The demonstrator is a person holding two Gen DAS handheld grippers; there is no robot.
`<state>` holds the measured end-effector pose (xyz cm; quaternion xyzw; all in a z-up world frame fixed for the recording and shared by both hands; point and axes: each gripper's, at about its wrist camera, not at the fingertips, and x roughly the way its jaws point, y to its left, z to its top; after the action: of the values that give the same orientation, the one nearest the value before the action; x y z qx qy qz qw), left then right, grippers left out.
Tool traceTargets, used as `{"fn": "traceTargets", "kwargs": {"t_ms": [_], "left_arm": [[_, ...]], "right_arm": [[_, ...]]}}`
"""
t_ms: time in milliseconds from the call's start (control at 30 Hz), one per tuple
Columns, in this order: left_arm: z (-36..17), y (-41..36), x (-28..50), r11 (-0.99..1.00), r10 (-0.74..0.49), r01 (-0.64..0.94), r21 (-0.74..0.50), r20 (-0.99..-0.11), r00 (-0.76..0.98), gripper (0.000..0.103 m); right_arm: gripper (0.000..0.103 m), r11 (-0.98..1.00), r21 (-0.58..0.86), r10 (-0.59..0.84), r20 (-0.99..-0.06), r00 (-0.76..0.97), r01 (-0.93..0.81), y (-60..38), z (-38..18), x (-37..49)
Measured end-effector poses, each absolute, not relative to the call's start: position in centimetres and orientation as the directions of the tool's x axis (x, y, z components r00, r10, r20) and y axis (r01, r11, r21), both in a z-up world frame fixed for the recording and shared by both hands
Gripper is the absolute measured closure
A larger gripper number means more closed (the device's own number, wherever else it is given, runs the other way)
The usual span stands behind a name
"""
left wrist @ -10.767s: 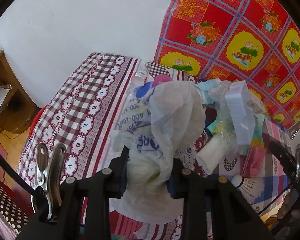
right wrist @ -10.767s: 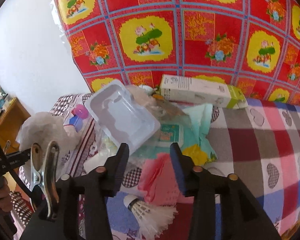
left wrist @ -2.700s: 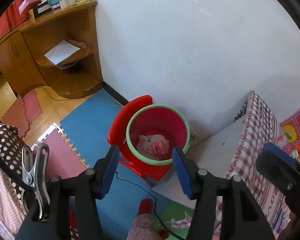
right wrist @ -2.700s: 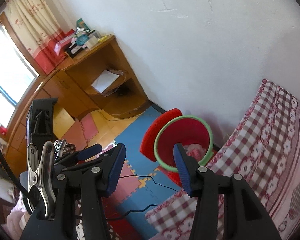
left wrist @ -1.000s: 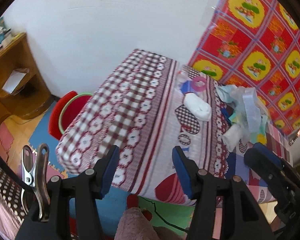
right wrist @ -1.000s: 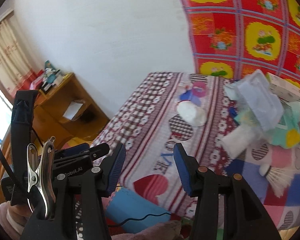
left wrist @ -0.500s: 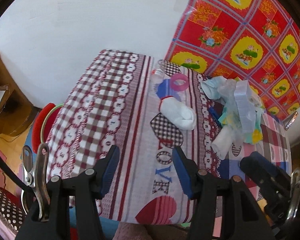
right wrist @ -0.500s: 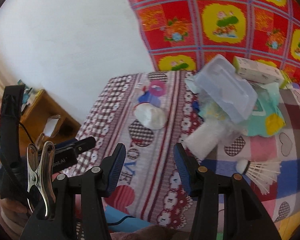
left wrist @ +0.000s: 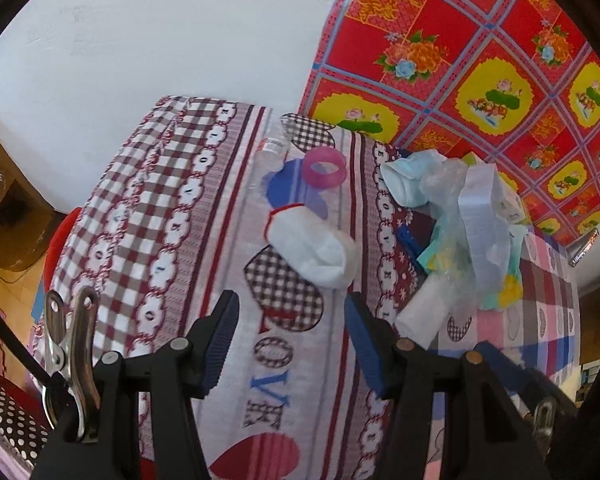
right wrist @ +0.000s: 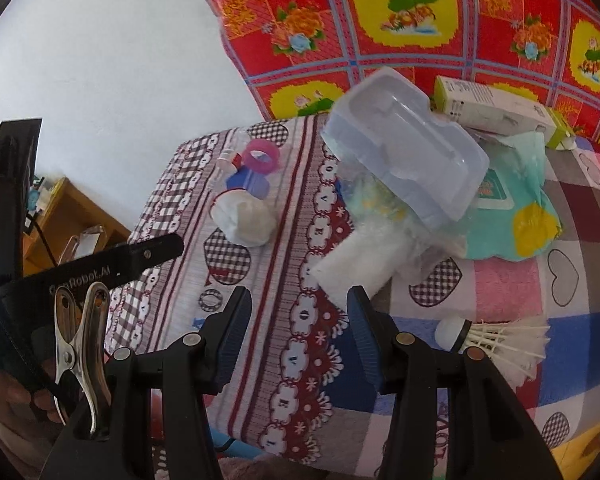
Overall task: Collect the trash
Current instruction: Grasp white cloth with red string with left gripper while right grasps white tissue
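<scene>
- Left gripper (left wrist: 290,330) hangs over the bed (left wrist: 172,216), fingers spread, nothing between them; the white wad (left wrist: 314,250) lies just ahead.
- Right gripper (right wrist: 296,334), also spread and empty, faces the paper roll (right wrist: 358,266).
- Best bet: straddle each piece squarely, pinch the middle, avoid snagging the sheet.

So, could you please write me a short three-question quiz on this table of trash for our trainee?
1. True or false: both tongs, left and right, are empty.
2. Which item lies nearest the right tongs' tips? A) pink ring B) white paper roll C) carton
3. Fill in: right of the right tongs lies a feathered ______.

Key: 1 true; 2 B; 3 shuttlecock.
</scene>
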<state>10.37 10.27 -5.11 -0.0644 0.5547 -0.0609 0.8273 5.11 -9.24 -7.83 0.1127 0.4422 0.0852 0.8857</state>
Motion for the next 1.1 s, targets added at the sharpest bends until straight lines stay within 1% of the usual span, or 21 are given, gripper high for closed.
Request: {"fn": "traceTargets", "kwargs": {"t_ms": [133,533,667,800,1100], "left_arm": [[-5.7,9.1,11.8,0.984,-0.170,0.008,-0.181,-0.912,0.372,0.045],[-9.5,6.7,15.5,0.990,-0.109,-0.054,-0.134,-0.940,0.322,0.045],[-10.5,6.7,16.1,0.990,-0.091,-0.076,-0.120,-0.946,0.311,0.045],[-11.2,6.6,16.5,0.990,-0.080,-0.088,-0.113,-0.948,0.308,0.042],[-12.2,6.4,16.7,0.987,-0.068,-0.114,-0.110,-0.945,0.319,0.041]], "right_arm": [[0.052,0.956,0.289,0.258,-0.768,0.586,-0.043,-10.2,-8.4,5.6],[0.052,0.952,0.306,0.266,-0.785,0.560,-0.023,-12.8,-9.5,6.4],[0.052,0.950,0.310,0.271,-0.790,0.550,-0.022,-13.3,-9.9,6.6],[0.052,0.949,0.313,0.276,-0.792,0.544,-0.027,-13.8,-10.0,6.8],[0.052,0.946,0.320,0.299,-0.795,0.528,-0.053,-13.8,-10.4,7.5]]}}
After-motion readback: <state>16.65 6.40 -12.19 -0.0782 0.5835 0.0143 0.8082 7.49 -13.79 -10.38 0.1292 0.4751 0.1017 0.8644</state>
